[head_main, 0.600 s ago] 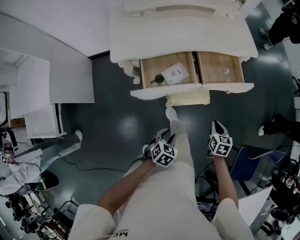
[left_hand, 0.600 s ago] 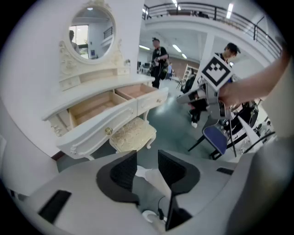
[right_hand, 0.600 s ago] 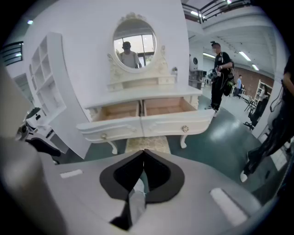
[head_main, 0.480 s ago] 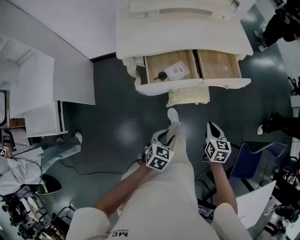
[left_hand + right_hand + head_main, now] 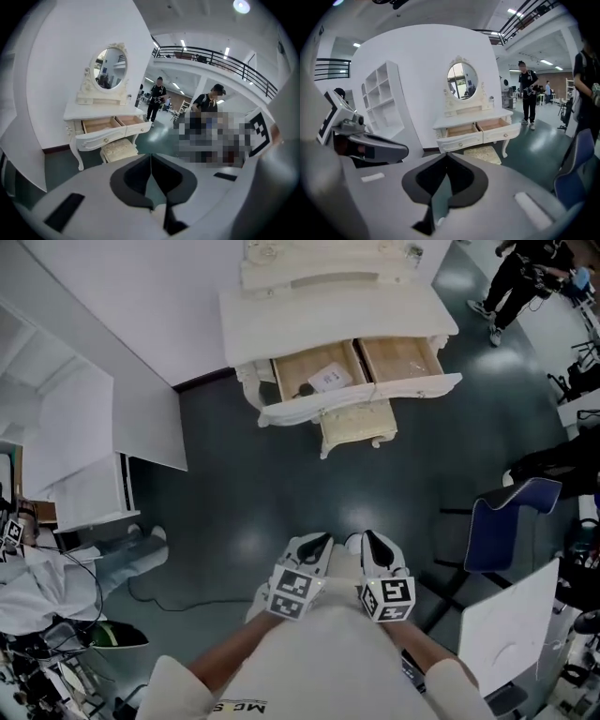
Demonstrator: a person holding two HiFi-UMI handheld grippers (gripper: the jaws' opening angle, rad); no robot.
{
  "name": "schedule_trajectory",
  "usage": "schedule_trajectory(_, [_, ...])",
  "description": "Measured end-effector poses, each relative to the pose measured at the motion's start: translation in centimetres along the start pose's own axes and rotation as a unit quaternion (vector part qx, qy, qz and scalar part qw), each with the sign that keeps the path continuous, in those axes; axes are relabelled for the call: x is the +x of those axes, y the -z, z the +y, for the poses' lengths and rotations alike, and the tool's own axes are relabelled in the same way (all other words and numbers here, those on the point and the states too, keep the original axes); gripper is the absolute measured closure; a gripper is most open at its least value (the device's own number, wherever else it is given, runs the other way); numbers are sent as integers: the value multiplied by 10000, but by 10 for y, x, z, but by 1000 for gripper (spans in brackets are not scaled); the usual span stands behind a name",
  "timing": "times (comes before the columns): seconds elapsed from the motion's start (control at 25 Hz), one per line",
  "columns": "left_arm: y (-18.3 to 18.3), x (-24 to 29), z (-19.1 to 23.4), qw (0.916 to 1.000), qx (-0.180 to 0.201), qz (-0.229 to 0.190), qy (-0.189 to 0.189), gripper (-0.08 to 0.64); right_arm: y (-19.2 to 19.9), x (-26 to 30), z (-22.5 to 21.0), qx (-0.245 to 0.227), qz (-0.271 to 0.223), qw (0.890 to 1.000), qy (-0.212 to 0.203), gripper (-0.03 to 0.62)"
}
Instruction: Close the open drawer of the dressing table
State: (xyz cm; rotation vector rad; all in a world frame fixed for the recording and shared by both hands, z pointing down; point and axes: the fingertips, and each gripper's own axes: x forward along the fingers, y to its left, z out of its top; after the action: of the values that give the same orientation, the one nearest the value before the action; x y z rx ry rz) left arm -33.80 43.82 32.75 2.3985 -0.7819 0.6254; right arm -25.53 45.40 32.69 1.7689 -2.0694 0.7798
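Note:
The white dressing table (image 5: 328, 310) stands far ahead by the wall, its two wooden drawers pulled out side by side. The left drawer (image 5: 314, 376) holds a white packet and a small dark item; the right drawer (image 5: 398, 354) looks almost bare. My left gripper (image 5: 315, 544) and right gripper (image 5: 371, 542) hang close together low in the head view, well short of the table. Both are shut with nothing between the jaws. In the left gripper view the left gripper (image 5: 151, 157) points toward the drawers (image 5: 112, 127). The right gripper (image 5: 446, 156) faces the table (image 5: 474, 125).
A cream padded stool (image 5: 356, 426) sits under the drawers. White shelving (image 5: 80, 437) lines the left wall. A blue chair (image 5: 502, 532) and a white board (image 5: 506, 624) stand at right. A person sits at lower left (image 5: 52, 582); others stand at top right (image 5: 520, 268). Dark floor lies between.
The dressing table now sits farther off and higher in the head view. Both grippers have dropped lower in the picture and drawn close together.

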Motion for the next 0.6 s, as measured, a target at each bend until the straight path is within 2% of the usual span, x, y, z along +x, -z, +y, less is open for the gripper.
schedule_trajectory(0.16, [-3,21,-34,9990,291,198,275,546,7,-30,-36,515,-244,9975,418,591])
schedule_trajectory(0.28, [-2,40,-69,9988,342,210,292,549,9,-56,-69,456,-323,9971,517,591])
schedule_trajectory(0.4, [-6,56,-95,9982,353,221,430,551,20,-63,-87,570,-179,9977,307,591])
schedule_trajectory(0.52, [-21,61,-112,9975,640,155,263,551,16,-64,-93,644,-145,9978,14,591])
schedule_trajectory(0.6, [-28,65,-121,9975,678,149,146,551,8,-70,-98,509,-227,9984,-118,591])
